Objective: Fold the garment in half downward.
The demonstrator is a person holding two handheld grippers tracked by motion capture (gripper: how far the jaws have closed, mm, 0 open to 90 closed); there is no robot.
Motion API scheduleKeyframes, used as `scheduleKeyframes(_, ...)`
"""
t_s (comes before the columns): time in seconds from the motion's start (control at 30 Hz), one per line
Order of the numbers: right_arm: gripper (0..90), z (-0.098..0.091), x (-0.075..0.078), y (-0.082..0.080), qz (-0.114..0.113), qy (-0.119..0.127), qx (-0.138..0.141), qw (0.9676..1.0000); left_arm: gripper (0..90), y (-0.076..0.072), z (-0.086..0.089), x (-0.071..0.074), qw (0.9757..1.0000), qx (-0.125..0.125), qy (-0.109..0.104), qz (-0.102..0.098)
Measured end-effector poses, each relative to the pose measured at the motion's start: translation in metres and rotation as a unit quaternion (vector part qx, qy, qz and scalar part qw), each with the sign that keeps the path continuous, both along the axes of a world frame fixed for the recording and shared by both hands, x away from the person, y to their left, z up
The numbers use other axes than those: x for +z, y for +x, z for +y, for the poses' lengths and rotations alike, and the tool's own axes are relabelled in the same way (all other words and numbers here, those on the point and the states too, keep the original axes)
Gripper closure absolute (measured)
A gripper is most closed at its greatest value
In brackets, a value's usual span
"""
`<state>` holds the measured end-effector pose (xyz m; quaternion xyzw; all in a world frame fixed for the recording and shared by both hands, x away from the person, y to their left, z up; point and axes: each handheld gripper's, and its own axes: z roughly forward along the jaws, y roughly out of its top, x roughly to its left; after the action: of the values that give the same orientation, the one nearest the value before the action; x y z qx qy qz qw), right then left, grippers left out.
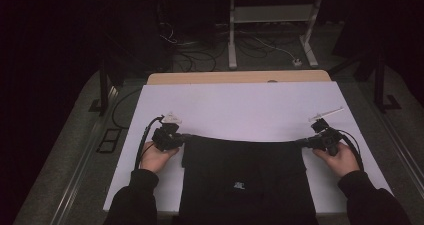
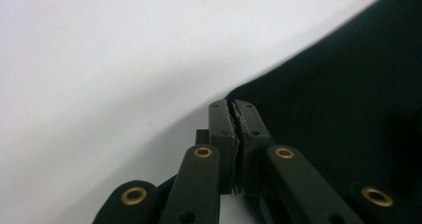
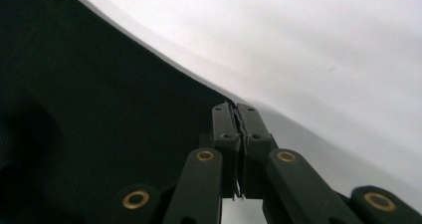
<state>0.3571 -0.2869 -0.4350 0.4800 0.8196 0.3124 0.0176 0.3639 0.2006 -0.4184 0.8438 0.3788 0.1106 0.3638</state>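
Both corners pinched: left gripper (image 1: 184, 137) and right gripper (image 1: 301, 143) are clamped tight on the cloth (image 1: 245, 170). I reckon folding's all left.

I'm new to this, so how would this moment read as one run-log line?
left gripper: shut on black fabric garment far corner | right gripper: shut on other far corner | white table sheet

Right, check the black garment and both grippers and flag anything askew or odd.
Nothing stands out. The black garment lies flat on the white table cover, its far edge stretched between the left gripper and the right gripper, each shut on a corner. That edge sags slightly mid-span.
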Motion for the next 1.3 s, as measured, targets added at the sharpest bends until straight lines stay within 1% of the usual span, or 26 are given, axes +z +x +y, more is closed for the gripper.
scheduleKeyframes(0.03,86.7,-0.001,0.003,0.001,-0.006,-0.003,-0.005,1.0,86.4,0.001,0.001,0.001,1.0,0.005,-0.005,-0.001)
scheduleKeyframes(0.07,86.8,-0.002,0.004,0.002,-0.009,-0.002,-0.009,0.9999,86.4,0.003,0.002,0.003,0.9998,0.011,-0.016,0.003)
scheduleKeyframes(0.17,86.7,-0.005,0.008,0.011,-0.012,0.007,-0.019,0.9997,86.4,0.007,0.004,0.005,0.9997,0.017,-0.017,0.003)
scheduleKeyframes(0.27,86.7,-0.004,0.01,0.017,-0.012,0.009,-0.021,0.9997,86.3,0.011,0.005,0.006,0.9998,0.015,-0.008,0.003)
scheduleKeyframes(0.3,86.7,-0.004,0.011,0.019,-0.013,0.012,-0.021,0.9996,86.4,0.013,0.005,0.006,0.9998,0.016,-0.008,0.003)
scheduleKeyframes(0.43,86.6,-0.004,0.02,0.027,-0.019,0.022,-0.025,0.9993,86.3,0.022,0.005,0.012,0.9998,0.02,-0.005,0.003)
scheduleKeyframes(0.5,86.6,-0.005,0.025,0.03,-0.022,0.026,-0.028,0.999,86.3,0.026,0.004,0.016,0.9999,0.016,0.004,0.003)
scheduleKeyframes(0.63,86.5,-0.004,0.034,0.038,-0.024,0.017,-0.031,0.9991,86.3,0.033,0.001,0.026,0.9998,0.014,0.015,-0.005)
scheduleKeyframes(0.67,86.5,-0.004,0.036,0.04,-0.022,0.014,-0.034,0.9991,86.3,0.034,0.0,0.028,0.9998,0.018,0.008,-0.008)
scheduleKeyframes(0.7,86.5,-0.003,0.038,0.042,-0.02,0.009,-0.036,0.9991,86.3,0.035,-0.001,0.03,0.9997,0.02,0.008,-0.009)
scheduleKeyframes(0.77,86.5,-0.003,0.04,0.046,-0.016,0.002,-0.042,0.999,86.3,0.038,-0.003,0.033,0.9996,0.021,0.015,-0.01)
scheduleKeyframes(0.9,86.5,-0.003,0.045,0.054,-0.016,0.007,-0.052,0.9985,86.3,0.046,-0.004,0.037,0.9994,0.026,0.024,-0.006)
scheduleKeyframes(0.93,86.5,-0.003,0.045,0.056,-0.019,0.009,-0.053,0.9984,86.3,0.049,-0.003,0.038,0.9993,0.027,0.024,-0.005)
scheduleKeyframes(1.07,86.4,-0.003,0.048,0.063,-0.019,0.006,-0.058,0.9981,86.3,0.056,-0.002,0.042,0.9991,0.033,0.027,-0.002)
scheduleKeyframes(1.1,86.4,-0.002,0.049,0.064,-0.023,0.005,-0.058,0.9981,86.3,0.059,-0.002,0.043,0.999,0.034,0.028,-0.001)
scheduleKeyframes(1.17,86.3,-0.002,0.05,0.067,-0.026,0.005,-0.059,0.9979,86.3,0.061,-0.003,0.044,0.9989,0.034,0.033,-0.001)
scheduleKeyframes(1.23,86.2,-0.002,0.051,0.069,-0.027,0.009,-0.063,0.9976,86.3,0.063,-0.004,0.045,0.9989,0.036,0.03,0.0)
scheduleKeyframes(1.3,86.3,-0.002,0.051,0.071,-0.029,0.007,-0.065,0.9974,86.3,0.065,-0.004,0.045,0.9987,0.037,0.034,-0.001)
